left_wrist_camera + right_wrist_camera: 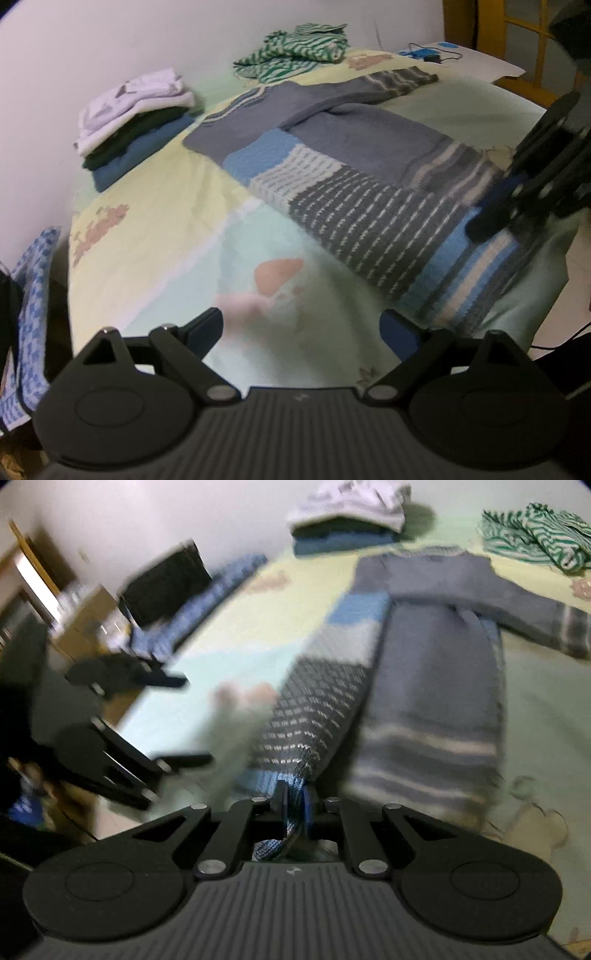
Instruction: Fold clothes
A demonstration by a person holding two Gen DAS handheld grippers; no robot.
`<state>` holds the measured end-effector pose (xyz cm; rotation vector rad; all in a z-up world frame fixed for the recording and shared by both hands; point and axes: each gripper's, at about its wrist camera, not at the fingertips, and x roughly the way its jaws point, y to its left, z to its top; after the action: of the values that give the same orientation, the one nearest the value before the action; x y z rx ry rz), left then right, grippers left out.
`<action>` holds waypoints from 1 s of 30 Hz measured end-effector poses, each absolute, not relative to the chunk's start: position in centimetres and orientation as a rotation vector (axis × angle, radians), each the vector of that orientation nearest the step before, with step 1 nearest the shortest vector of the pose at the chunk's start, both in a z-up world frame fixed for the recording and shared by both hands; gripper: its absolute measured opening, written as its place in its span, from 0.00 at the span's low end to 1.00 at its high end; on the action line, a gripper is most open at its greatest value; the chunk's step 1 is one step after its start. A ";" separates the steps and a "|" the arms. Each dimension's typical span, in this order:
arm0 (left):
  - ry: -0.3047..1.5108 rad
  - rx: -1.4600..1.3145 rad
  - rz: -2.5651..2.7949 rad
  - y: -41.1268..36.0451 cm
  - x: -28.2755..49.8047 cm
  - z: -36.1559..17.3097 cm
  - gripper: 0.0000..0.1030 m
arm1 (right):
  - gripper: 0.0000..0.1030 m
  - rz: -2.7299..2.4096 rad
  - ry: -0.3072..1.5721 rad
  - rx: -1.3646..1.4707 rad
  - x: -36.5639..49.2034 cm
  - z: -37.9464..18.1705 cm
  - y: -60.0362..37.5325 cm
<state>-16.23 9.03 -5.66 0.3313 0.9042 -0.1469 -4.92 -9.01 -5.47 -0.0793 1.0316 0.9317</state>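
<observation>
Left wrist view: left gripper [301, 328] wide apart and empty over the bedsheet [155, 206], just short of the knit sweater [354, 177] spread across it; folded stack [129, 122] well beyond the sweater's collar. Right wrist view: right gripper [293, 805] clamped on the sweater's hem [291, 794]. Likely risk: a one-sided pull dragging the sweater askew, loose sleeve bunching.
</observation>
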 end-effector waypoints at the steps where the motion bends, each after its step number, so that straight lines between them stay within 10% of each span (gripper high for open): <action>1: 0.904 0.340 -0.157 8.7 -16.1 -5.8 0.90 | 0.09 0.923 1.033 -0.089 -5.1 -6.0 -8.8; 15: 0.800 0.485 -0.340 5.2 -15.2 -5.2 0.72 | 0.18 0.889 0.924 -0.050 -3.5 -5.3 -6.9; 20: 0.834 0.496 -0.438 3.1 -14.5 -6.9 0.67 | 0.04 0.838 0.969 0.007 -1.4 -6.1 -7.5; 25: 0.838 0.496 -0.425 3.1 -15.0 -7.0 0.68 | 0.38 0.780 0.909 0.042 -0.6 -4.4 -8.1; 30: 0.853 0.482 -0.439 3.7 -15.3 -7.0 0.68 | 0.26 0.791 0.933 -0.019 -0.3 -6.3 -5.7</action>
<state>-15.28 3.71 -7.04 0.4821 0.8531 -0.4387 -0.26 -5.69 -6.34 -0.0192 0.9329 0.7905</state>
